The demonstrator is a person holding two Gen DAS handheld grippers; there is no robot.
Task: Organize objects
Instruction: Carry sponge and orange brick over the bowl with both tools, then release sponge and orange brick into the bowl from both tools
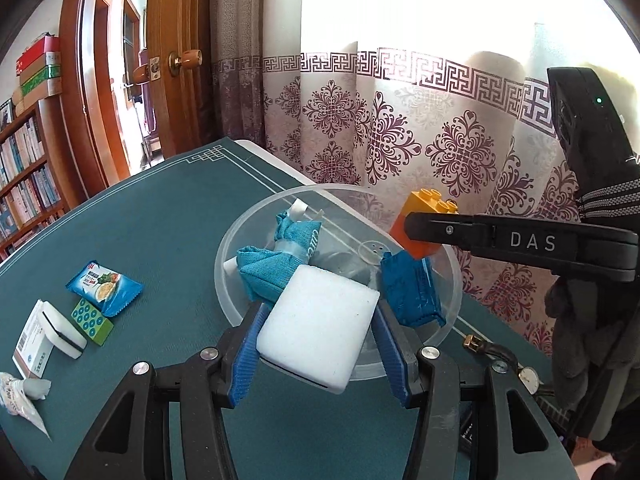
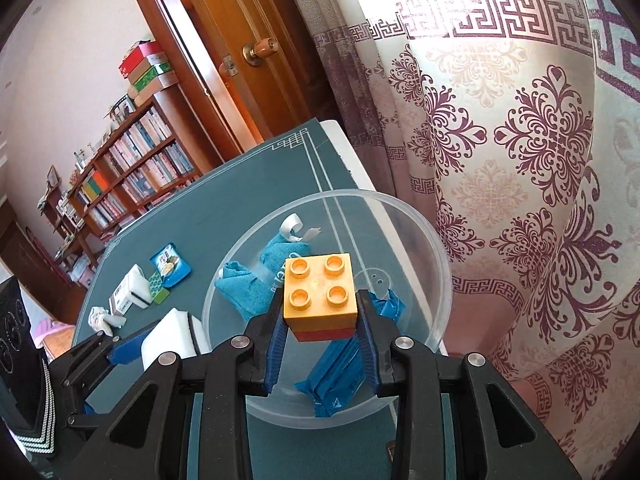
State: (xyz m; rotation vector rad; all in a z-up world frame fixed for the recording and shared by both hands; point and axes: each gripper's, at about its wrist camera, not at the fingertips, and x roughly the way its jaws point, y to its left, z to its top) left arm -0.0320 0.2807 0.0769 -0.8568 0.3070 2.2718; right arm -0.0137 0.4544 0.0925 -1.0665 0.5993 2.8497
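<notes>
While the left gripper [image 1: 320,344] pinches 1 white sponge [image 1: 318,326] over the near rim of the clear bowl [image 1: 224,280], the right gripper [image 2: 322,328] pinches 1 stack of 2 toy bricks [image 2: 320,296], yellow on red, above that bowl, which holds 1 blue cloth [image 1: 276,264] and 1 blue packet [image 1: 412,294]. "DAS" is printed on the right gripper's arm. On the green table mat [image 1: 160,224], toward its left edge, lie 1 snack packet [image 1: 104,286], 1 green box [image 1: 91,321], 1 second sponge [image 1: 64,330] and 1 white box [image 1: 34,340], with bookshelves, a wooden door and patterned curtains behind.

A patterned curtain [image 2: 520,152] is hanging behind the green table mat [image 1: 168,216]. A wooden door [image 2: 240,52] is standing ajar beside a bookshelf [image 2: 132,160] carrying stacked boxes [image 2: 146,68].
</notes>
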